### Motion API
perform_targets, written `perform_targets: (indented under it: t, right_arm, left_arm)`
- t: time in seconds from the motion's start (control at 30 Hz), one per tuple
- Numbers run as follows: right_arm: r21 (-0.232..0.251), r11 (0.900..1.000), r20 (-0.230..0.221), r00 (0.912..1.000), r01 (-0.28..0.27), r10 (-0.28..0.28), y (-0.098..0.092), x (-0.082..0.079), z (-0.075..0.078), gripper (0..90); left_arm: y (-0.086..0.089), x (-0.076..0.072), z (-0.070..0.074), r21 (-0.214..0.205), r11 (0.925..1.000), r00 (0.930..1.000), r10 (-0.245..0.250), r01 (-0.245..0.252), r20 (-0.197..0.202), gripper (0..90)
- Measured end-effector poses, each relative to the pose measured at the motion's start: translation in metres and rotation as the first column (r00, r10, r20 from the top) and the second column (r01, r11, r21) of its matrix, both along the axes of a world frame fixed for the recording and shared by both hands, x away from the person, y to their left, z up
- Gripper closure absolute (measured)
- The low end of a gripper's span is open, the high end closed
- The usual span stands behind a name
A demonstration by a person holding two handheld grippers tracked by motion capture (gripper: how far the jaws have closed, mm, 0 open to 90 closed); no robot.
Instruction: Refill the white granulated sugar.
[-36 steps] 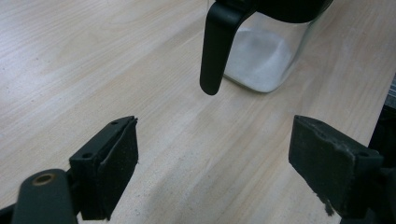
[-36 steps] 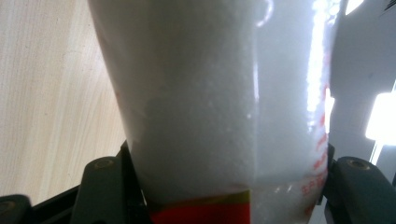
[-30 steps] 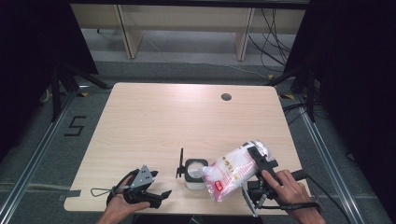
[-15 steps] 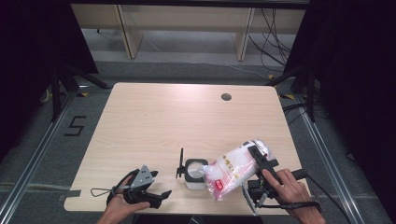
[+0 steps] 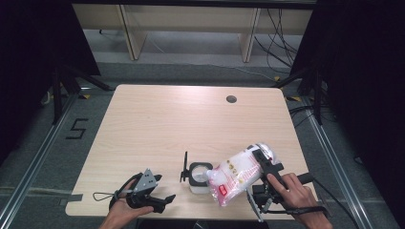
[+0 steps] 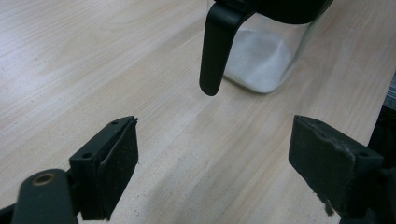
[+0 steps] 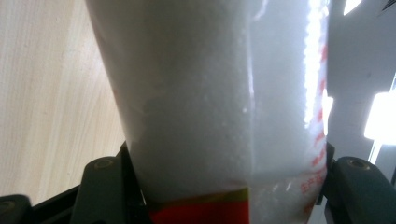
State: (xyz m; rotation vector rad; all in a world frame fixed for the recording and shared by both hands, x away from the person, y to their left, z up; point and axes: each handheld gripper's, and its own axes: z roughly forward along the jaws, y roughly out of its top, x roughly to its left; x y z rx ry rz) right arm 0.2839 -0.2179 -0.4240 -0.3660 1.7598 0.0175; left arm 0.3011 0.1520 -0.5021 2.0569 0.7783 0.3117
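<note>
Comparison with the two earlier high views shows almost no change: both hands sit where they were, and the bag (image 5: 237, 175) keeps the same tilt, its mouth lowered toward the open top of the jar (image 5: 199, 175). The right tongs (image 5: 260, 164) remain clamped on the bag; in the right gripper view the two jaws press against either side of the white-filled plastic (image 7: 201, 107), just above its red band.

The left tongs (image 5: 165, 199) rest near the front-left edge of the surface (image 5: 157, 119), spread wide with nothing between the pads (image 6: 116, 163). In the left gripper view the jar (image 6: 266, 56) stands just ahead of them, its black handle (image 6: 215, 46) hanging toward the camera and a layer of white grains banked in the base.

Judgement: the pour is in hand and being held steady. Whether grains are actually falling cannot be told. The jar looks only partly filled, so the bag probably needs more tilt or more time. The jar stands unsupported; a nudge from the bag could shift it
</note>
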Motion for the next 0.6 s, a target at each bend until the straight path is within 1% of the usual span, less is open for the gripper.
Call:
perform_targets:
  t: [0.03,0.07,0.1,0.13,0.17,0.23,0.27,0.3,0.33,0.37,0.4,0.43,0.47,0.5,0.53,0.57,0.6]
  right_arm:
    - [0.009,0.9992,0.019,0.999,-0.04,0.04,-0.0015,0.0025,-0.0004,38.9]
    - [0.034,0.9993,0.004,0.9999,-0.014,0.014,-0.0033,0.0009,-0.0013,39.0]
    - [0.019,0.9998,0.003,0.9999,-0.011,0.011,-0.0037,0.0003,0.0,39.0]
    - [0.025,0.9995,-0.008,0.9998,0.017,-0.017,-0.0042,-0.0023,-0.0005,39.0]
    - [0.029,0.9993,0.017,0.9996,-0.023,0.022,-0.0048,-0.0003,-0.0006,39.0]
    - [0.034,0.9994,-0.006,1.0,0.008,-0.008,-0.0051,-0.0025,-0.0001,39.0]
    - [0.001,0.9989,0.029,0.9985,-0.047,0.047,-0.0037,0.0001,0.0019,39.0]
    - [-0.012,0.9997,0.009,0.9997,-0.022,0.022,-0.0029,-0.0017,0.0027,39.0]
    - [-0.025,0.9995,0.009,0.9998,-0.019,0.02,-0.0025,-0.0024,0.0037,39.0]
    - [0.026,0.9996,-0.009,0.9999,0.007,-0.006,-0.004,-0.0038,-0.0005,39.0]
    - [0.024,0.9997,-0.007,1.0,-0.003,0.003,-0.0037,-0.0034,-0.0003,39.0]
    - [-0.011,0.9995,0.006,0.9996,-0.029,0.029,-0.002,-0.0021,0.0024,39.0]
    - [-0.013,0.999,0.016,0.9989,-0.043,0.043,-0.0018,-0.0016,0.0018,38.9]
    - [0.035,0.9992,0.006,0.9998,-0.02,0.019,-0.0033,-0.0028,-0.0019,39.0]
    - [0.013,0.9998,0.0,0.9999,-0.016,0.016,-0.002,-0.0028,0.0003,39.0]
    - [0.024,0.9997,-0.002,1.0,0.003,-0.003,-0.0019,-0.0038,-0.0002,39.0]
    - [0.001,0.9999,0.003,0.9999,-0.016,0.016,-0.0002,-0.0026,0.0016,39.0]
  left_arm:
    - [0.0,0.0001,0.0002,-0.001,1.0,1.0,0.003,-0.003,-0.001,15.4]
    - [0.0028,0.0022,0.0011,0.035,0.9992,0.9998,-0.017,0.017,0.013,15.4]
    - [0.0029,0.0021,0.0014,0.041,0.9991,0.9998,-0.012,0.011,0.013,15.4]
    - [0.0026,0.0018,0.001,0.038,0.9993,0.9999,-0.009,0.009,0.009,15.4]
    - [0.0025,0.0016,0.0012,0.04,0.9991,0.9998,-0.012,0.012,0.012,15.4]
    - [0.0026,0.002,0.0009,0.036,0.9993,0.9998,-0.015,0.014,0.014,15.4]
    - [0.0023,0.0013,0.0013,0.032,0.9994,0.9999,-0.013,0.013,0.006,15.4]
    - [-0.0001,0.0,0.0002,-0.003,1.0,1.0,0.004,-0.004,-0.001,15.4]
    - [0.0001,-0.0001,0.0001,-0.002,1.0,1.0,0.002,-0.002,0.0,15.4]
    - [0.0002,0.0001,0.0003,0.0,1.0,1.0,0.002,-0.002,0.0,15.4]
    - [0.0033,0.0027,0.0012,0.043,0.9988,0.9994,-0.024,0.023,0.024,15.4]
    - [0.0034,0.0031,0.0013,0.043,0.9987,0.9993,-0.026,0.025,0.027,15.4]
    - [0.0036,0.0026,0.0019,0.051,0.9984,0.9994,-0.024,0.022,0.024,15.4]
    - [0.0032,0.0019,0.0021,0.041,0.9988,0.9994,-0.028,0.028,0.02,15.4]
    - [0.0033,0.0019,0.002,0.041,0.9988,0.9993,-0.027,0.026,0.025,15.4]
    - [0.0033,0.0023,0.0017,0.037,0.9991,0.9994,-0.023,0.022,0.028,15.4]
    - [0.0033,0.0027,0.0015,0.042,0.999,0.9995,-0.017,0.016,0.025,15.4]
